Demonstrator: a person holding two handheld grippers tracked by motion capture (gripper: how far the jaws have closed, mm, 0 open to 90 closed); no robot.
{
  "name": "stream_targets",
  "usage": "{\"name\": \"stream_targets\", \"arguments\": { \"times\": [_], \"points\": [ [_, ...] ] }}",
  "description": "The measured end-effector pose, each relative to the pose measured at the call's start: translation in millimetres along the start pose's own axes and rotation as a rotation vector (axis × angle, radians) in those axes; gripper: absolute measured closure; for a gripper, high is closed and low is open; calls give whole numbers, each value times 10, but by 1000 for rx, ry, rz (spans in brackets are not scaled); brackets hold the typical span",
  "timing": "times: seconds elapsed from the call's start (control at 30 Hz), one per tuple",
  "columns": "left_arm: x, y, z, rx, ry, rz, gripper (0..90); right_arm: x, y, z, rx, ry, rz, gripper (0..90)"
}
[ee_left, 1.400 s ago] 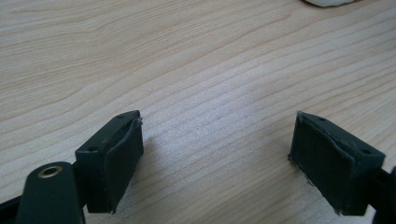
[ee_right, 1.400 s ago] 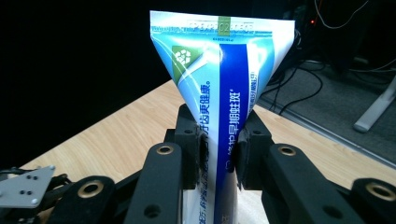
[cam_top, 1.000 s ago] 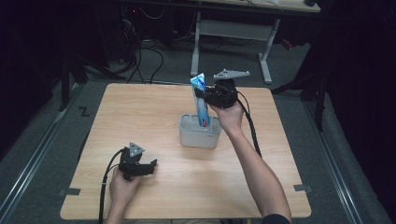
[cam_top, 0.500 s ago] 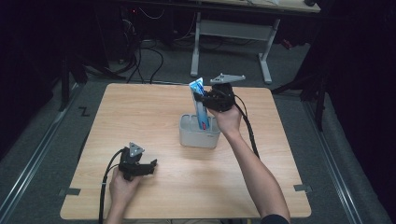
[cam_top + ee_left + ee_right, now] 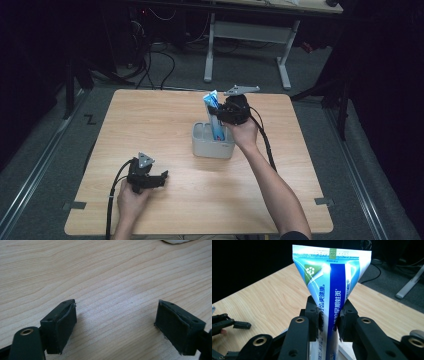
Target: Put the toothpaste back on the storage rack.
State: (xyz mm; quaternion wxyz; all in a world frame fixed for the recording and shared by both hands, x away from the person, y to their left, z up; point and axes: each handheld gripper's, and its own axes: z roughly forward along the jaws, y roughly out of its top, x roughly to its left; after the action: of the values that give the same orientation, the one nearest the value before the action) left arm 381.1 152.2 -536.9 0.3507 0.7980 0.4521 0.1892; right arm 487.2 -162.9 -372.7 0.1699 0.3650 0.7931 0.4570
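A: Holding what, the right gripper [image 5: 329, 322]?

B: It is clamping the toothpaste tube [image 5: 332, 285] upright, the tube's lower end sitting in the grey holder [image 5: 214, 146] at mid-table.

A: Advice?

B: Keeping the tube vertical, centring it over one compartment, then releasing gently. The left gripper [image 5: 116, 326] is resting wide apart and idle over the table [image 5: 100, 270].

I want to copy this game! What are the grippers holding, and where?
The right gripper pinches a toothpaste tube around its middle, below the flat crimped end. The left gripper is open, holding nothing.
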Motion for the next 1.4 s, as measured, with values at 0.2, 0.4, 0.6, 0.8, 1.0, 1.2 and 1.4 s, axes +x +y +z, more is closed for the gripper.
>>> {"name": "stream_targets", "arguments": {
  "times": [0.2,0.4,0.6,0.8,1.0,1.2,1.4],
  "points": [
    [1,0,0,1,0,0,175,25,-47,48,21,6,-9,737],
    [2,1,0,0,0,-2,175,21,-90,40,21,2,-9,736],
    [2,1,1,-1,0,-2,175,12,-149,53,45,3,-12,736],
    [2,1,1,-1,0,-2,176,21,-181,79,61,5,-9,736],
    [2,1,1,0,0,-2,175,23,-224,120,79,3,-12,735],
    [1,1,1,-1,0,-3,176,24,-277,153,99,6,-9,734],
    [1,1,1,-2,0,-3,176,20,-327,175,109,10,0,731]
  ]
}}
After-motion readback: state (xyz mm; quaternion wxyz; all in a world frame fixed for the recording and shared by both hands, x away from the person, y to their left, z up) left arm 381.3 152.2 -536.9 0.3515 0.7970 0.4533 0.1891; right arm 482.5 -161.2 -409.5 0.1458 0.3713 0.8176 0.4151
